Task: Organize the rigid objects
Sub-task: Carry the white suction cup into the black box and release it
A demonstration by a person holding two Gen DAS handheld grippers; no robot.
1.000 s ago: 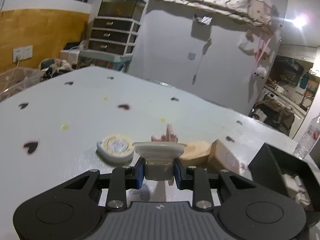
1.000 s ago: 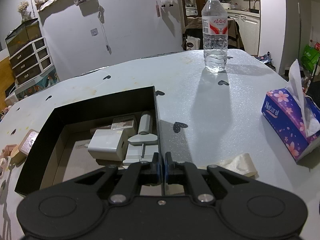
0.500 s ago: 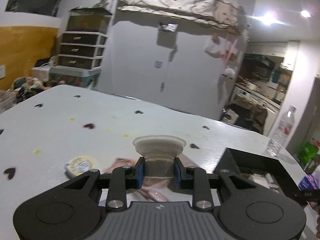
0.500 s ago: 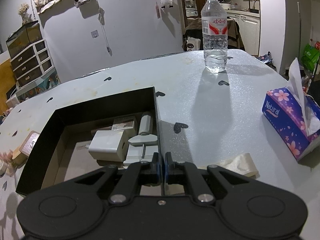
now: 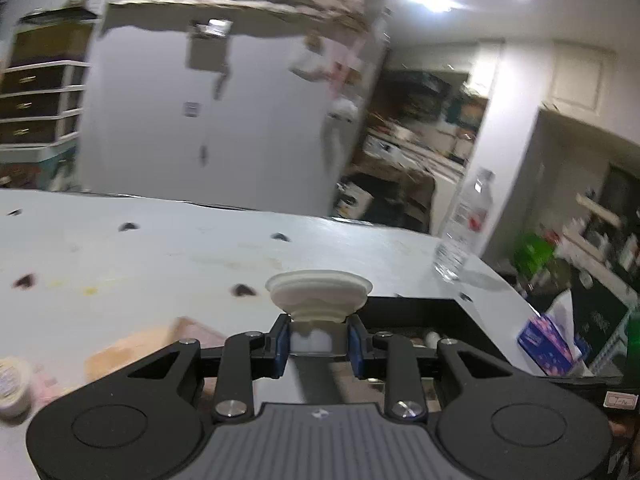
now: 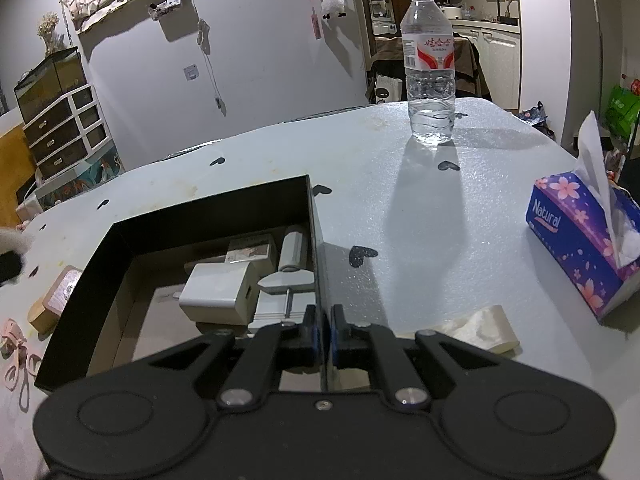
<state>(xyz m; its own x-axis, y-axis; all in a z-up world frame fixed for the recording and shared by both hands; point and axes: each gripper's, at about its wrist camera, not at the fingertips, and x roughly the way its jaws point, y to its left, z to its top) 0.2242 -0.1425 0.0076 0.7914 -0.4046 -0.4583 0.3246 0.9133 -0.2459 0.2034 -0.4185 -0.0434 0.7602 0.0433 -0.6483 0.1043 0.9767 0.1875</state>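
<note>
Left gripper [image 5: 319, 344]: jaws clamped on the neck of a cream-white, mushroom-shaped plastic piece [image 5: 319, 292], its wide cap upward and clear of the table. View blurred. Held piece sits in front of the near wall of the open black rectangular box [image 5: 416, 307]; whether it is over the box interior cannot be told.

Right gripper [image 6: 322, 336]: jaws nearly together, pinching the thin right-hand wall of the black box [image 6: 208, 216].

Inside box: white square charger block [image 6: 216, 294], pale grey flat bracket with a pin [image 6: 286, 280], small white cylinder [image 6: 294, 248], printed card packet [image 6: 250, 248].

On the pale grey table with dark heart marks [image 6: 400, 208]: clear water bottle with red label [image 6: 431, 64], upright, well beyond the box; purple flowered tissue box [image 6: 580, 236] at right; crumpled cream wrapper [image 6: 476, 328] just beside the right gripper. Left of box: tan wooden block [image 6: 54, 300], pink clips [image 6: 12, 336].
</note>
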